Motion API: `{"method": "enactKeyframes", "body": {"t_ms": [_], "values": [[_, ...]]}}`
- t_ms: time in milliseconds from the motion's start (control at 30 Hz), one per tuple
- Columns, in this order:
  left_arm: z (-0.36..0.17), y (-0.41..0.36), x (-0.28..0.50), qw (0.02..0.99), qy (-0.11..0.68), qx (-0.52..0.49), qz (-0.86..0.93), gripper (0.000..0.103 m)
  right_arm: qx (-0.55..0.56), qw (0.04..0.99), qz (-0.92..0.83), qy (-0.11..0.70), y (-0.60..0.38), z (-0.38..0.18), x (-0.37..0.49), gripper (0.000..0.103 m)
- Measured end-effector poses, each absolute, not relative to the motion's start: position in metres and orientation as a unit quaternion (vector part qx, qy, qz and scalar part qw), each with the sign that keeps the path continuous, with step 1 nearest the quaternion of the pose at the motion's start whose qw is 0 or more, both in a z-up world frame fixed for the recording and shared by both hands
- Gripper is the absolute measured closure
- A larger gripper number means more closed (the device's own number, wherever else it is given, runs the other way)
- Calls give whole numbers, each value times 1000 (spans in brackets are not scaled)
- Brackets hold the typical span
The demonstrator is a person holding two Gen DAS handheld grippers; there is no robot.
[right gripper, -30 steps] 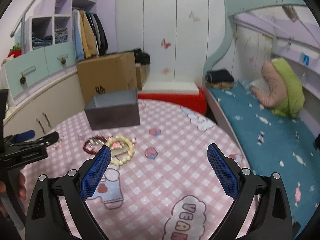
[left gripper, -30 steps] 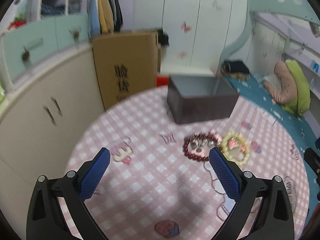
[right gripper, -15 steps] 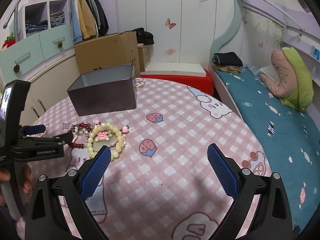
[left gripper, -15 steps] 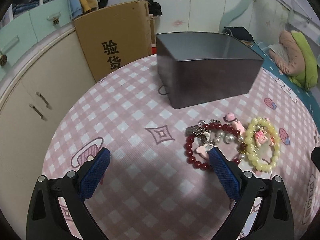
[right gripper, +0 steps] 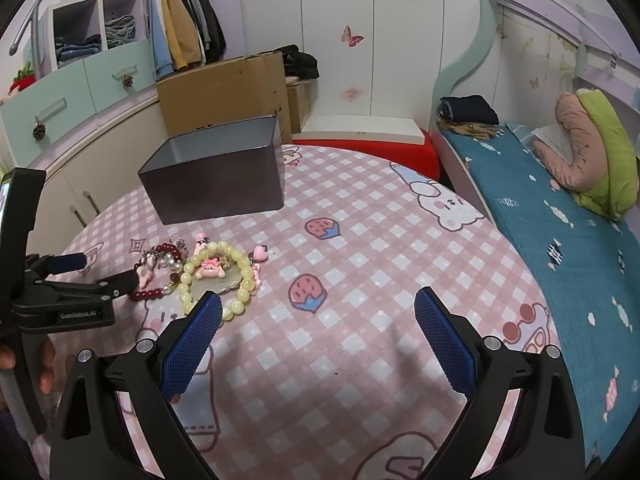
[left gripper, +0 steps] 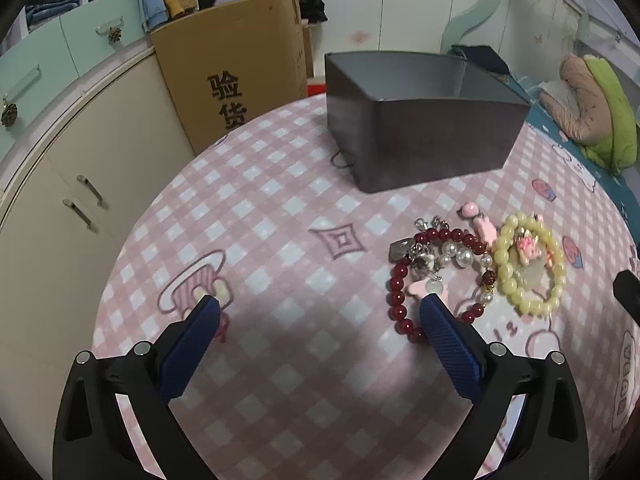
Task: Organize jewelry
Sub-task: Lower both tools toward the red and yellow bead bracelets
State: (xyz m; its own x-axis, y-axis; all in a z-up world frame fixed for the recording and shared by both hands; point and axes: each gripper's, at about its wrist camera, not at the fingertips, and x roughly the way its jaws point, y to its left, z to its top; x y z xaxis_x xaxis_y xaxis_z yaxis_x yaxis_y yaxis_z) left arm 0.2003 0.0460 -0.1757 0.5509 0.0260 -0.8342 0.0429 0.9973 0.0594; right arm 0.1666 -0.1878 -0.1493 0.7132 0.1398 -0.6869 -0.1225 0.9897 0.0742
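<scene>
Landmark: the dark grey box [left gripper: 424,120], open-topped, standing on the pink checked tablecloth [left gripper: 280,208]. Cloth falls away at a round edge on the cupboard side, w/ a cardboard carton [left gripper: 236,80] just behind the box. Bare cloth lies in front of the box and to its left — most of the free room is there.

Jewelry sits in front of the box, apart from it: a red bead bracelet [left gripper: 400,292] w/ pearls and metal charms inside its ring, and touching it on the far side a yellow bead bracelet [left gripper: 528,264] around a pink charm.

Left gripper [left gripper: 316,320] has jaws wide apart, nothing between them; its right finger tip overlaps the near arc of the red bracelet — contact can't be told. Right gripper [right gripper: 318,320] also spread, holding nothing, over bare cloth to the right of the pile.

Only the right wrist view shows the teal bed [right gripper: 560,216] beyond the cloth's far edge, the box's inside wall and the left gripper [right gripper: 100,280] from the side, low over the red beads.

Vs 0.5 s ago: left gripper has crept nearer the pile; box and bracelets haven't moved.
</scene>
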Motion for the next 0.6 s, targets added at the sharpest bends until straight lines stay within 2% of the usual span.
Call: {"method": "enactKeyframes", "body": {"t_ms": [100, 233, 300, 367, 433, 500, 567, 600], "values": [[-177, 51, 192, 878, 474, 68, 1, 6, 11, 925, 75, 373, -188, -149, 165, 9], [-178, 69, 188, 875, 482, 30, -17, 7, 16, 923, 83, 375, -187, -150, 165, 9], [-178, 70, 191, 879, 477, 13, -18, 10, 23, 918, 93, 384, -185, -153, 167, 9], [-177, 66, 192, 882, 469, 18, -26, 19, 27, 913, 100, 394, -183, -157, 170, 9], [-174, 58, 190, 888, 456, 28, -48, 50, 23, 909, 104, 403, -181, -161, 173, 9], [-172, 52, 188, 894, 440, 43, -76, 63, 13, 907, 99, 410, -179, -163, 176, 9], [-171, 51, 188, 896, 434, 47, -81, 82, 9, 904, 100, 414, -179, -164, 180, 9], [-171, 52, 187, 897, 430, 48, -92, 97, 12, 903, 104, 416, -179, -165, 181, 9]]}}
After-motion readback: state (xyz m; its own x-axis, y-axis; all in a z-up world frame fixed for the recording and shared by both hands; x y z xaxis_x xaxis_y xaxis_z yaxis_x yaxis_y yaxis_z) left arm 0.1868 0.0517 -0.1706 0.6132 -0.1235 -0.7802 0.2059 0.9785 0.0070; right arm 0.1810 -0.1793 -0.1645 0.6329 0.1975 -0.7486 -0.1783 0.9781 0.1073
